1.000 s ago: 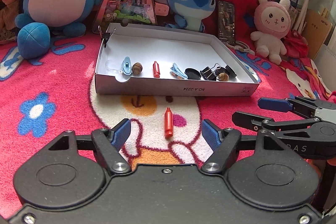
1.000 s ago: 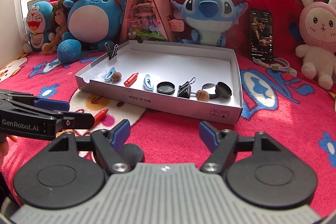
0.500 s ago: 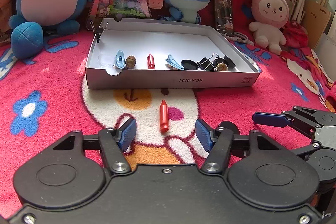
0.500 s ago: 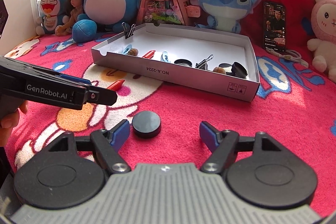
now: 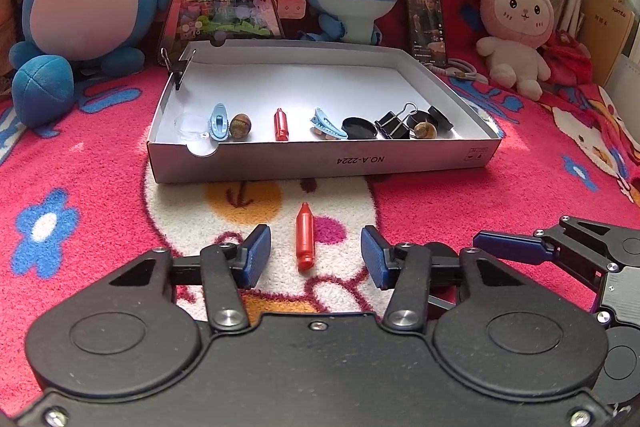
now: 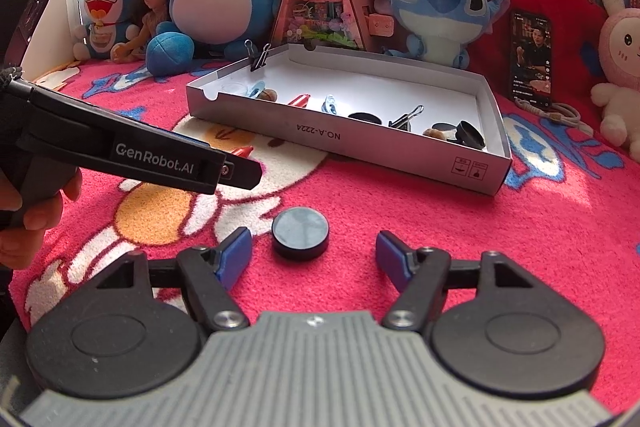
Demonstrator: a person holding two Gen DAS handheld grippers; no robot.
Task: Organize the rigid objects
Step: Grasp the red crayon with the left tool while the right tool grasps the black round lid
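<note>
Crayon lies on the blanket between the fingers of my left gripper, tip toward the box; the jaws are closing on it but neither pad touches yet. My right gripper straddles the black disc, jaws also narrowing, with gaps on both sides. In the box a second crayon, clips and nuts sit in a row near the front wall.
</note>
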